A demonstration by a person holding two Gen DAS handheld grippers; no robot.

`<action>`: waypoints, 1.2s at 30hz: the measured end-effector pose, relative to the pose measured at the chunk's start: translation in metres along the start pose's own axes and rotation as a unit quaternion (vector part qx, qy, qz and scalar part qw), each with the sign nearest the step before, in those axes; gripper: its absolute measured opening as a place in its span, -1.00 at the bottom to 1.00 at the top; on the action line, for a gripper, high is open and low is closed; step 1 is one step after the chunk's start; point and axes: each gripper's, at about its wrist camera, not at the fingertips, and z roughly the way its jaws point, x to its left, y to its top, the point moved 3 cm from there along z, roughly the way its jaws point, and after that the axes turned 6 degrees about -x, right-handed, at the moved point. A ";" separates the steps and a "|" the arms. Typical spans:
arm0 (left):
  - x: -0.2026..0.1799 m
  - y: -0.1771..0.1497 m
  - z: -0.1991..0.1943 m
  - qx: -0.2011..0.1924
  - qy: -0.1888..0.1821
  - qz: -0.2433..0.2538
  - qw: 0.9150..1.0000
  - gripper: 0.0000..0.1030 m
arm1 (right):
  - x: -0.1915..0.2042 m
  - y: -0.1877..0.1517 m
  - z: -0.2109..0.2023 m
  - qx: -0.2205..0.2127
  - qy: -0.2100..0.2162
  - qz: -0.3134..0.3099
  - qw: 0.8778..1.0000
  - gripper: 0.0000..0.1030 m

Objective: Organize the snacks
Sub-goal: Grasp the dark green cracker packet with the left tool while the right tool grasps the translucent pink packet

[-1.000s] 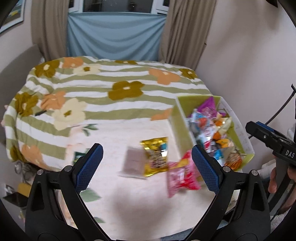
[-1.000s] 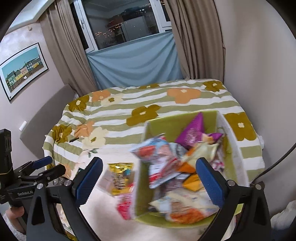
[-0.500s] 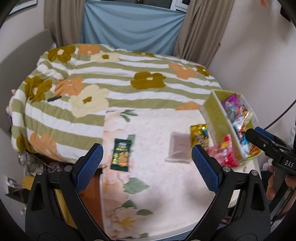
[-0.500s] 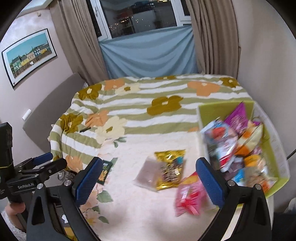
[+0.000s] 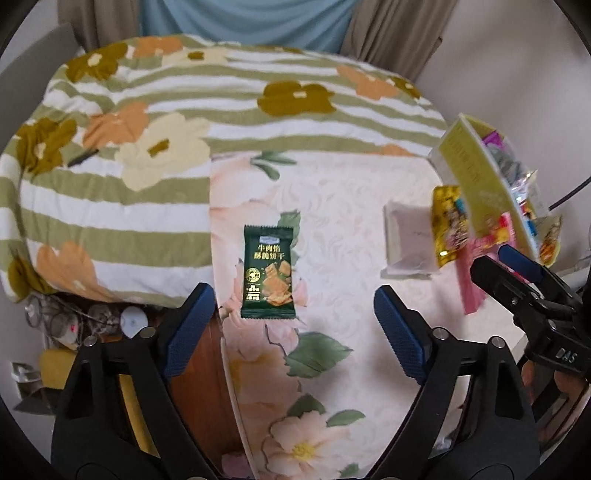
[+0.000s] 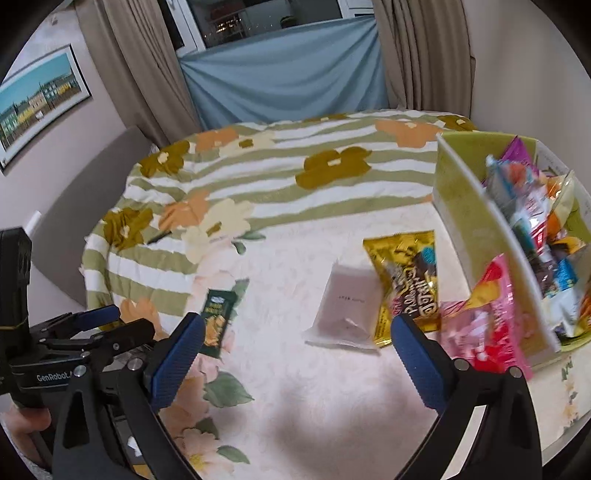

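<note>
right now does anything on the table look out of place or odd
Four packets lie loose outside the green box. The green packet sits alone by the table's left edge, far from the others. The pale pouch, gold bag and pink bag lie against the box's side. Nothing looks spilled or torn.

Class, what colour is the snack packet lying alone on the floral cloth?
Dark green packet with gold lettering; clearest in the left wrist view.

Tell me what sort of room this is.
Most likely a bedroom at home: a bed under a flower-striped quilt, a curtained window, a framed picture on the wall. A small floral-clothed table beside the bed holds snack packets.
</note>
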 end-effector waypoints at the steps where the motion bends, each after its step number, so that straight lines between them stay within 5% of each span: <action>1: 0.001 -0.001 0.006 0.003 0.000 0.000 1.000 0.56 | 0.000 -0.003 0.008 0.002 0.000 0.000 1.000 0.95; 16: 0.009 -0.012 0.102 0.063 0.031 0.017 0.997 0.16 | -0.021 -0.016 0.082 0.017 -0.032 -0.008 0.999 0.94; 21: 0.004 -0.012 0.105 0.063 0.048 0.037 0.996 0.14 | -0.032 -0.015 0.097 0.035 -0.034 0.005 0.999 0.94; 25: 0.008 -0.010 0.105 0.067 0.069 0.033 0.995 -0.17 | -0.035 -0.018 0.106 0.050 -0.036 0.011 0.998 0.94; 36: 0.005 -0.007 0.107 0.073 0.072 0.036 0.994 -0.20 | -0.044 -0.011 0.126 0.066 -0.059 0.017 0.996 0.81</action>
